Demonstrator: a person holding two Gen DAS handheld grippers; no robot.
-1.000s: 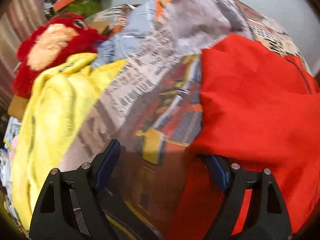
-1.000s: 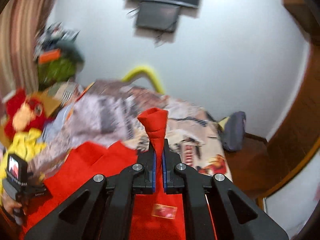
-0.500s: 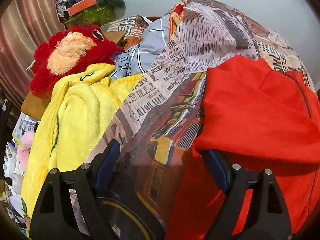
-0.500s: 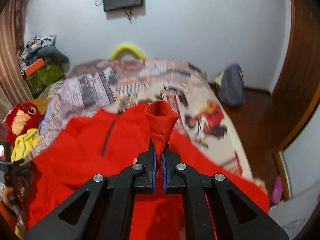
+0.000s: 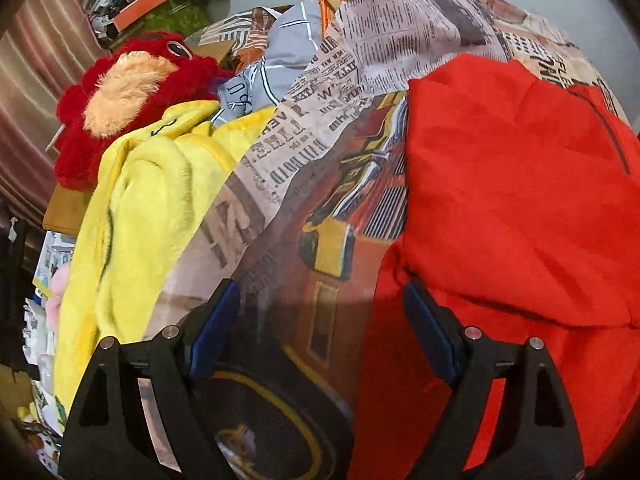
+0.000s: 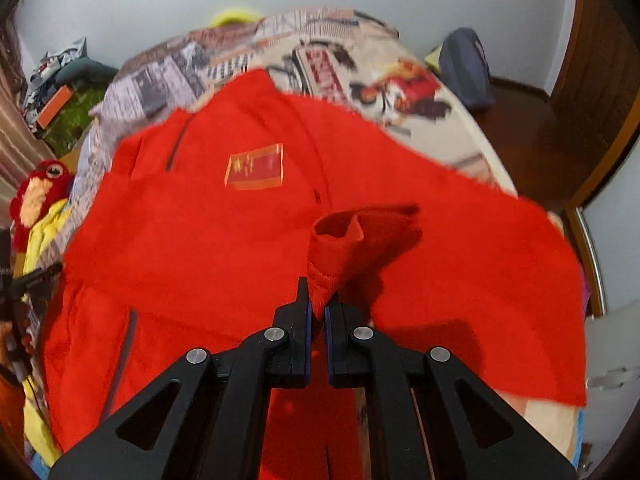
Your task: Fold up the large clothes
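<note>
Both tongs tilt downward: right tongs (image 6: 318, 316) clamp the red jacket's (image 6: 248, 240) cuff, left tongs (image 5: 320, 320) gape apart.

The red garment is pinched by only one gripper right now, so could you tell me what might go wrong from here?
1. The right gripper pinches only a rolled cuff of the red garment; the thin bite might slip out.
2. The left gripper is open and holds nothing, so the garment's near edge is loose and may drag or bunch during the fold.
3. The yellow blanket and red plush toy crowd the bedspread, so the fold may snag there.
</note>
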